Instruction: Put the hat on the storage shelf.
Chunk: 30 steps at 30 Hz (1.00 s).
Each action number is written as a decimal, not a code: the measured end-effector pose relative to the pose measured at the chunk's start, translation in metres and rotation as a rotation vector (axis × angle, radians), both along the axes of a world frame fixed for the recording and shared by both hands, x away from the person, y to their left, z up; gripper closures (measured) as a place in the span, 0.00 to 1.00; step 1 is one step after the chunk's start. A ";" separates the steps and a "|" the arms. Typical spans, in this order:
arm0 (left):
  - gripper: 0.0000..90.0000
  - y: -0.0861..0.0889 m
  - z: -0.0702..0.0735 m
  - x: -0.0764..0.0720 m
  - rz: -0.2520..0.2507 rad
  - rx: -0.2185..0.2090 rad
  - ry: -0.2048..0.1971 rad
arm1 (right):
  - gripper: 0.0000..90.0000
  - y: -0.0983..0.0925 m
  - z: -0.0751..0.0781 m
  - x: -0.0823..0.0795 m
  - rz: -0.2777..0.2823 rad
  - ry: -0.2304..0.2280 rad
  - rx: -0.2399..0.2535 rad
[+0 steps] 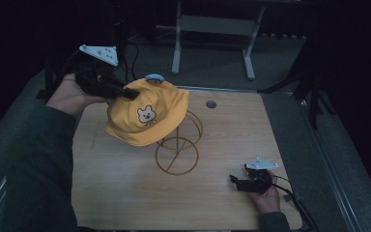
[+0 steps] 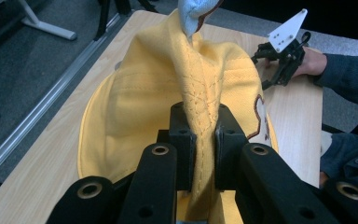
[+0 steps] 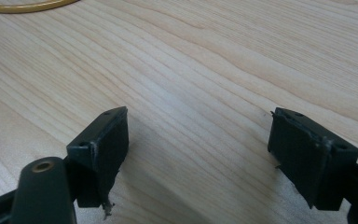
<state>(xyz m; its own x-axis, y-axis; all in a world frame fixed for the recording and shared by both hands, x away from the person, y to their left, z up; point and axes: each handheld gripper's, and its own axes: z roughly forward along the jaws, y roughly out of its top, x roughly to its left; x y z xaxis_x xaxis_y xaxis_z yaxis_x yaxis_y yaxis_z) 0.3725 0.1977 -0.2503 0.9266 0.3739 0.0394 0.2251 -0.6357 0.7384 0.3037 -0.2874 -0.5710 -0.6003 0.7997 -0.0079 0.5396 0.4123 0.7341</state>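
Note:
A yellow child's cap with a small bear face on its front and a pale blue ear on top hangs over a gold wire stand in the high view. My left gripper is shut on a pinched fold of the cap at its back left. The stand's round base lies on the wooden table and its upper part is hidden by the cap. My right gripper rests open low over the table near the front right, nothing between its pads.
A round cable hole sits near the table's far edge. Behind the table stands a grey metal frame on the floor. The stand's gold ring curves past the top left of the right gripper view.

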 end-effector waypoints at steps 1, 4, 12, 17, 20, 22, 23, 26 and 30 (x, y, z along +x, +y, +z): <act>0.90 -0.001 0.000 0.000 -0.003 0.001 0.000 | 0.23 0.000 0.000 0.000 0.000 0.000 0.000; 0.90 -0.003 0.001 0.001 -0.004 0.002 -0.002 | 0.23 0.000 0.000 0.000 0.000 0.000 0.000; 0.89 -0.015 0.002 0.004 -0.010 0.007 -0.001 | 0.23 0.000 0.000 0.000 -0.001 0.002 0.001; 0.89 -0.020 0.001 0.006 -0.018 0.010 0.002 | 0.22 0.000 0.000 0.000 -0.001 0.002 0.001; 0.89 -0.022 0.000 0.006 -0.019 0.008 0.003 | 0.23 0.000 0.000 0.000 -0.001 0.002 0.001; 0.89 -0.024 0.000 0.007 -0.019 0.012 0.004 | 0.23 0.000 0.000 0.000 -0.001 0.002 0.001; 0.89 -0.025 -0.001 0.008 -0.018 0.009 0.005 | 0.22 0.000 0.000 0.000 -0.001 0.002 0.001; 0.89 -0.028 -0.002 0.010 -0.022 0.015 0.008 | 0.23 0.000 0.000 0.000 -0.001 0.002 0.001; 0.89 -0.033 -0.004 0.012 -0.025 0.016 0.012 | 0.23 0.000 0.000 0.000 -0.001 0.002 0.000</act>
